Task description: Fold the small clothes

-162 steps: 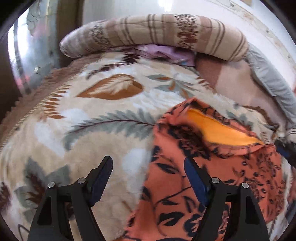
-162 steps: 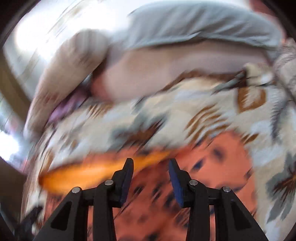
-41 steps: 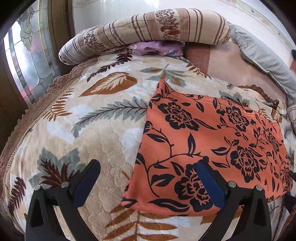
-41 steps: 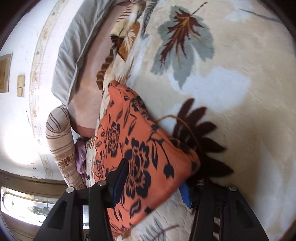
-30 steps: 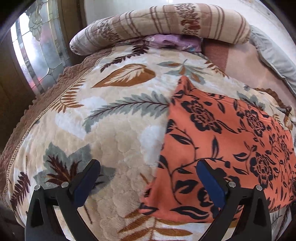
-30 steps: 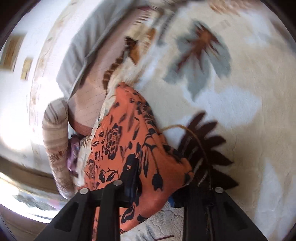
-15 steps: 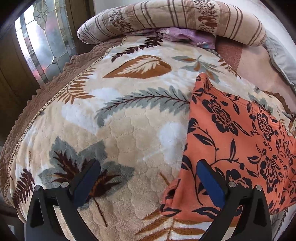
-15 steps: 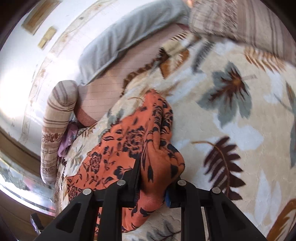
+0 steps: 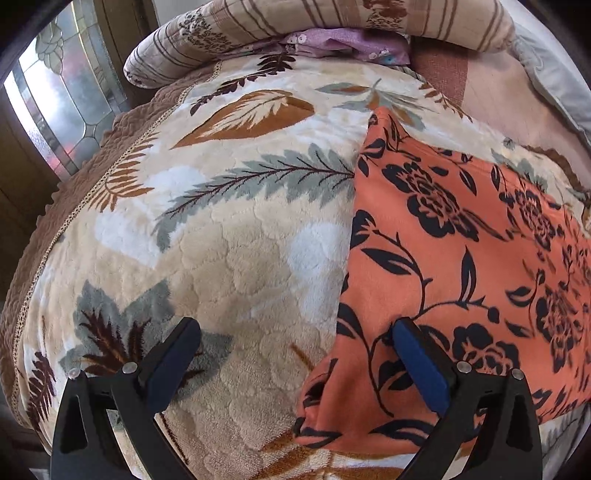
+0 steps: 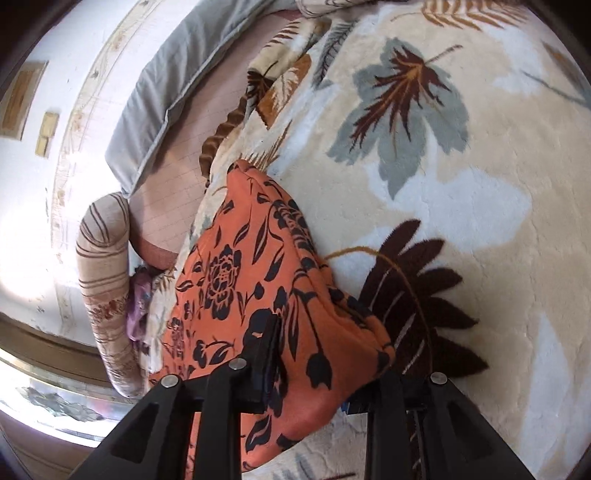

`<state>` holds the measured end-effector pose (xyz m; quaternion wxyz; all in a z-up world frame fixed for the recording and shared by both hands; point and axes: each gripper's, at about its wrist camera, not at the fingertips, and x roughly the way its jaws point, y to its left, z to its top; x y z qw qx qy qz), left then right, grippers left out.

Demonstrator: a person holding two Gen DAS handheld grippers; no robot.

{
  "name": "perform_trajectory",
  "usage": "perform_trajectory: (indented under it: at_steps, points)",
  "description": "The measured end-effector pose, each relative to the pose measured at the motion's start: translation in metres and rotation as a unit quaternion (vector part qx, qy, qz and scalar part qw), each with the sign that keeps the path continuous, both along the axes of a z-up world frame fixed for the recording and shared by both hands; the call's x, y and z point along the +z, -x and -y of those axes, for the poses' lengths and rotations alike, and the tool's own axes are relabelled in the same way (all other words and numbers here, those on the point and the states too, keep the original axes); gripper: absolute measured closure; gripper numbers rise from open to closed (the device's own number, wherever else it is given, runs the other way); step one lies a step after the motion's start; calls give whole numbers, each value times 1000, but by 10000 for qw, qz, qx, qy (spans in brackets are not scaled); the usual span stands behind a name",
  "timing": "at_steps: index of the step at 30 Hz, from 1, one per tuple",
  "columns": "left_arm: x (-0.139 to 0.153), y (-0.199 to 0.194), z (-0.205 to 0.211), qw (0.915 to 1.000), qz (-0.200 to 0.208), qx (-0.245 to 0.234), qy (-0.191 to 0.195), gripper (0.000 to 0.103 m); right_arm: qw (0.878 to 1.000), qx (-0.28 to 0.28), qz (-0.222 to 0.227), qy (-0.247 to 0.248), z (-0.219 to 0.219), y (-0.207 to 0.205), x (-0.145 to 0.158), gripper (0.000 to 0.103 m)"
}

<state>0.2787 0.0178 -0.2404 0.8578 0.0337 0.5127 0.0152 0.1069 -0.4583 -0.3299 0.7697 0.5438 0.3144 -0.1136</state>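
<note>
An orange garment with black flowers (image 9: pixel 461 258) lies folded flat on a cream leaf-patterned blanket (image 9: pixel 240 258). My left gripper (image 9: pixel 293 326) hangs wide open over the garment's near left edge, its right finger (image 9: pixel 417 365) above the cloth and its left finger over bare blanket. In the right wrist view the orange garment (image 10: pixel 236 266) has its near corner bunched between the jaws of my right gripper (image 10: pixel 314 365). The upper finger (image 10: pixel 264 354) rests on top of the cloth and the other finger is hidden under it. These jaws are opening.
A striped bolster (image 9: pixel 332 18) and a purple cloth (image 9: pixel 347 42) lie at the head of the bed. A grey pillow (image 9: pixel 554 74) sits far right. The blanket's scalloped edge (image 9: pixel 55 229) drops off beside a stained-glass window (image 9: pixel 62 99). Bare blanket (image 10: pixel 461 184) spreads right of the garment.
The right gripper had the garment's corner raised and bunched half a second ago; now the corner sits lower and flatter, and the jaws stand slightly wider. The left gripper stayed open and hardly moved.
</note>
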Motion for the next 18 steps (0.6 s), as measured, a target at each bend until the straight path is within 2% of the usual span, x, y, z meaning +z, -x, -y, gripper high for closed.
perform_trajectory:
  at_steps: [3,5,10,14,16,18]
  points:
    - [6,-2,-6,9998,79,141,114,0,9979,225,-159,594,-7,-10,22,77]
    - [9,-2,-10,9996,143,203,116,0,9943,384,-88,995,-15,-16,46,78]
    - [25,4,-19,9981,463,316,256,0,9849,697,187,1577,-46,-29,101,81]
    - [46,10,-29,9952,837,352,356,0,9707,1080,503,2085,-86,-38,149,84]
    - [55,14,-35,9933,1004,396,410,0,9628,1294,706,2264,-107,-43,170,92]
    - [61,15,-41,9916,1127,440,450,0,9527,1512,900,2479,-129,-45,191,94]
